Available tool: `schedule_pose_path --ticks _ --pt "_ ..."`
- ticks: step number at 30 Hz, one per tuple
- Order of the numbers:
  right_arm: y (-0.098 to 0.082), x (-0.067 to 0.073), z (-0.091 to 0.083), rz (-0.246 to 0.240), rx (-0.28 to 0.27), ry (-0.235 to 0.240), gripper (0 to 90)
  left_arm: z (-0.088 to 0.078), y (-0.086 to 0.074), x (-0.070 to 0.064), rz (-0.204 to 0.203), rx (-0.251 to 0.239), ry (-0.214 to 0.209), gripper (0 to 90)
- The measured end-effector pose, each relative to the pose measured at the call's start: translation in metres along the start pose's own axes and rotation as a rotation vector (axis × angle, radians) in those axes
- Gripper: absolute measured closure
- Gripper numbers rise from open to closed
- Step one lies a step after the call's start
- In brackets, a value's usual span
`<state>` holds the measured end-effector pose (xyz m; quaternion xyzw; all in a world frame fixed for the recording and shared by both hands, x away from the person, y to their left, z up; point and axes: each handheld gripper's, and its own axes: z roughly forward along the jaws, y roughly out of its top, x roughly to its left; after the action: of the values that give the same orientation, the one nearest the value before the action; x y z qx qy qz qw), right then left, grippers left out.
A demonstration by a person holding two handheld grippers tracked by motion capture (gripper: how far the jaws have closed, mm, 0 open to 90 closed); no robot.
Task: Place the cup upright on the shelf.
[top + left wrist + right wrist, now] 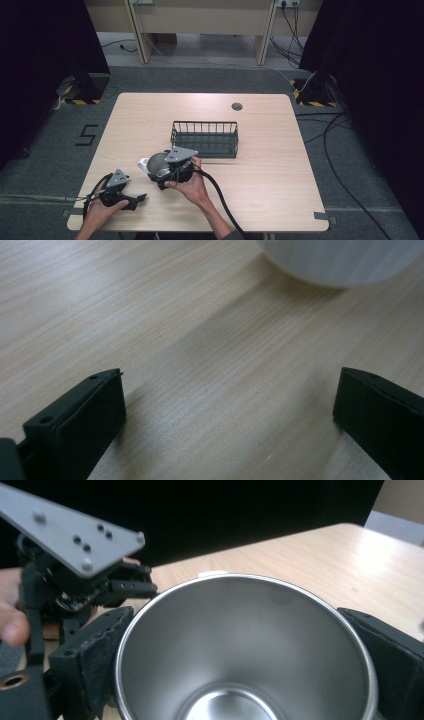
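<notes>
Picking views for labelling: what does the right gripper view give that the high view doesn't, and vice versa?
Right gripper view: the inside of the steel cup, empty and shiny, with the right tool's jaws flanking its rim on either side. High view: the black wire basket behind the cup, the whole table, the floor cables. Both: the cup, the wooden tabletop, and the left tool with its grey plate, resting open near the table's front left.
</notes>
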<state>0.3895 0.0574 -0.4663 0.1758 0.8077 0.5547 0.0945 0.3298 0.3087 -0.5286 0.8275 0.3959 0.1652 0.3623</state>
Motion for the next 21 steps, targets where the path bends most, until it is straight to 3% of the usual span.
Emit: schedule_pose_path --ticks 11,21 --pt "0.02 -0.014 -0.033 -0.026 -0.003 -0.04 6.1 0.0 0.0 0.0 0.0 -0.001 0.002 0.0" --pt "0.027 -0.022 -0.048 -0.013 -0.007 -0.054 6.1 0.0 0.0 0.0 -0.002 -0.005 0.002 0.0"
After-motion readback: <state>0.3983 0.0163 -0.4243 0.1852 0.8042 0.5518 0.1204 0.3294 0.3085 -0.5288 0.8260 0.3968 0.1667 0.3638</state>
